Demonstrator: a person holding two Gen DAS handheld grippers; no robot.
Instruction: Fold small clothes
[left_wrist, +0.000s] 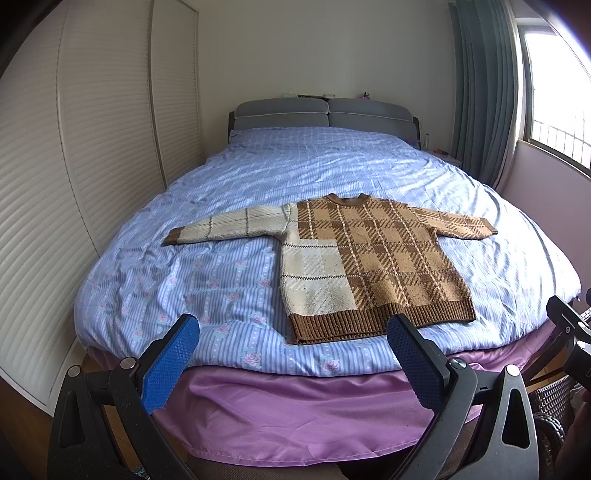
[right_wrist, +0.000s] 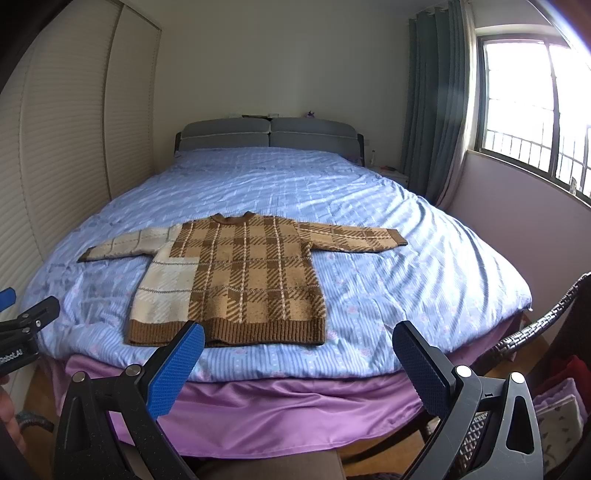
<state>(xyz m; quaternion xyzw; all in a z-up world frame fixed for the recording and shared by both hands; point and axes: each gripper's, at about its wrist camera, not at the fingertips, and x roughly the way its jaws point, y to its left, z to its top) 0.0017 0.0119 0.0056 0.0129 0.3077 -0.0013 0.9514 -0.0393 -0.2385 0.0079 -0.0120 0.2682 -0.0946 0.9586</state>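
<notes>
A small brown-and-cream plaid sweater lies flat on the blue bedspread, sleeves spread out, hem toward me. It also shows in the right wrist view. My left gripper is open and empty, held off the foot of the bed below the hem. My right gripper is open and empty, also in front of the hem, to the right of the left one. The right gripper's edge shows at the right of the left wrist view; the left gripper's edge shows at the left of the right wrist view.
The bed has a purple skirt and a grey headboard. Louvred wardrobe doors stand left. A window with green curtains is right. A wicker chair stands at the bed's right corner.
</notes>
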